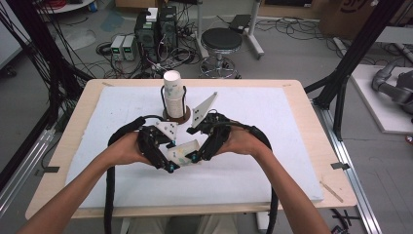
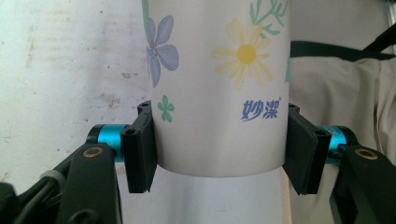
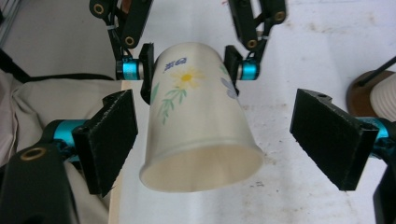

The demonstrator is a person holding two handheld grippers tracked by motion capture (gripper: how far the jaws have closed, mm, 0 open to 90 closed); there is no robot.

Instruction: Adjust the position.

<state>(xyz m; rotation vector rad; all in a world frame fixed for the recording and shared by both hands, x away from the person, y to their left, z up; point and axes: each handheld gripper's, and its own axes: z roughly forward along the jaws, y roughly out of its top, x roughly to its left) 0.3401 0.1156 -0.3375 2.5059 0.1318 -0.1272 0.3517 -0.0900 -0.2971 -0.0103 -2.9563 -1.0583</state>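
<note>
Forearms: two bare forearms come in from the near edge of the desk point(image 1: 297, 112) and meet over its middle, each hand around a hand-held gripper.
Left hand-held gripper point(image 1: 168, 161): its jaws are clamped on the base end of a paper cup point(image 1: 184, 152). In the left gripper view the two black pads point(image 2: 139, 154) press on opposite sides of the cup wall, just above the bottom rim.
Paper cup: white, printed with a blue flower, a yellow daisy, green sprigs and blue lettering. It is held off the desk, lying roughly level, between the two hand-held grippers. In the right gripper view its open mouth faces that camera and its base points away.
Right hand-held gripper point(image 1: 195, 158): jaws spread wide, one pad point(image 3: 109, 140) just beside the cup near its mouth, the other well clear of it. Neither pad presses on the cup.
Desk surface: a white foam sheet point(image 1: 272, 146) covers most of the wooden top.
Cup stack point(image 1: 174, 95): beyond the hand-held grippers, at the far middle of the sheet, white cups stand upright in a stack on a round brown base point(image 1: 176, 116) with thin black uprights beside them.
Floor beyond: a black stool point(image 1: 221, 41), computer cases point(image 1: 156, 29) and loose cables.
</note>
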